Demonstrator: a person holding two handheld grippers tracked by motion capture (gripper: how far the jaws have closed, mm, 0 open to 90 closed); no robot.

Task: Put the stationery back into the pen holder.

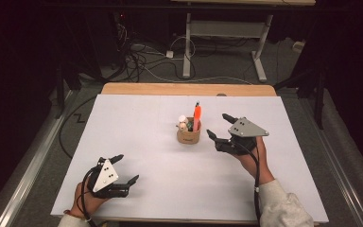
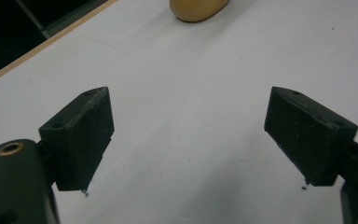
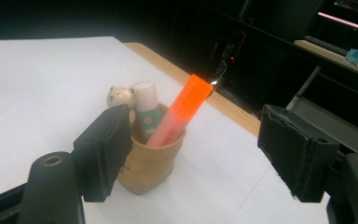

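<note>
A small tan cup (image 1: 188, 136) stands near the middle of the white table (image 1: 142, 123). It holds an orange marker (image 1: 196, 117), a white-capped tube (image 3: 145, 106) and a small bear-shaped figure (image 3: 120, 97). My right gripper (image 1: 219, 126) hovers open just right of the cup, jaws wide apart with nothing between them; in the right gripper view the cup (image 3: 151, 161) sits close ahead. My left gripper (image 1: 125, 168) rests open near the front left of the table, far from the cup (image 2: 196, 8).
A wooden strip (image 1: 189, 89) edges the table's far side. Beyond it are a desk frame (image 1: 224, 45) and loose cables (image 1: 137, 59) on the floor. Bare white surface lies around the cup.
</note>
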